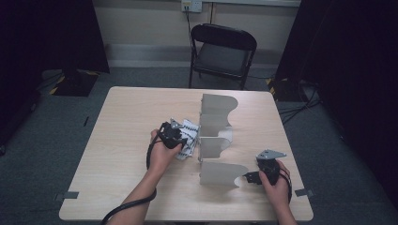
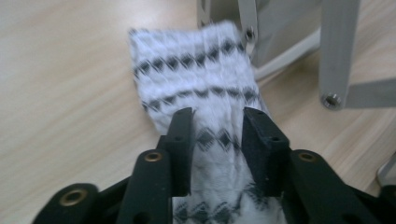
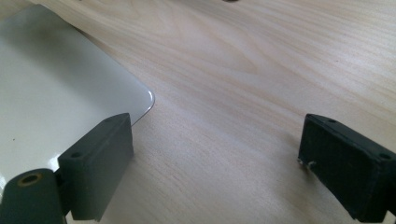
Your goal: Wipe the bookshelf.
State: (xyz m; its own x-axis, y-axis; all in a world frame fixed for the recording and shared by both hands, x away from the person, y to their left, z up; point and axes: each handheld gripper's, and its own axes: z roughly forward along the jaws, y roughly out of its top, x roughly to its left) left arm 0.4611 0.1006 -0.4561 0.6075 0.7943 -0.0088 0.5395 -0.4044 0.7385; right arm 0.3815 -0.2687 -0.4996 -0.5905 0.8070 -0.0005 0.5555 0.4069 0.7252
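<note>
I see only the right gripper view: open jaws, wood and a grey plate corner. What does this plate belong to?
Observer: It is the front divider of a grey metal rack, standing upright on the table.
Operator: Where is the left gripper?
Observer: Left of the rack, its jaws either side of a white patterned cloth.
Operator: Is the cloth in the rack?
Observer: No, it lies on the table just beside the middle dividers.

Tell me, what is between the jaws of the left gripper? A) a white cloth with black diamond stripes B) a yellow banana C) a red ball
A: in the left gripper view, the patterned white cloth lies on the table between the jaws of the left gripper.
</note>
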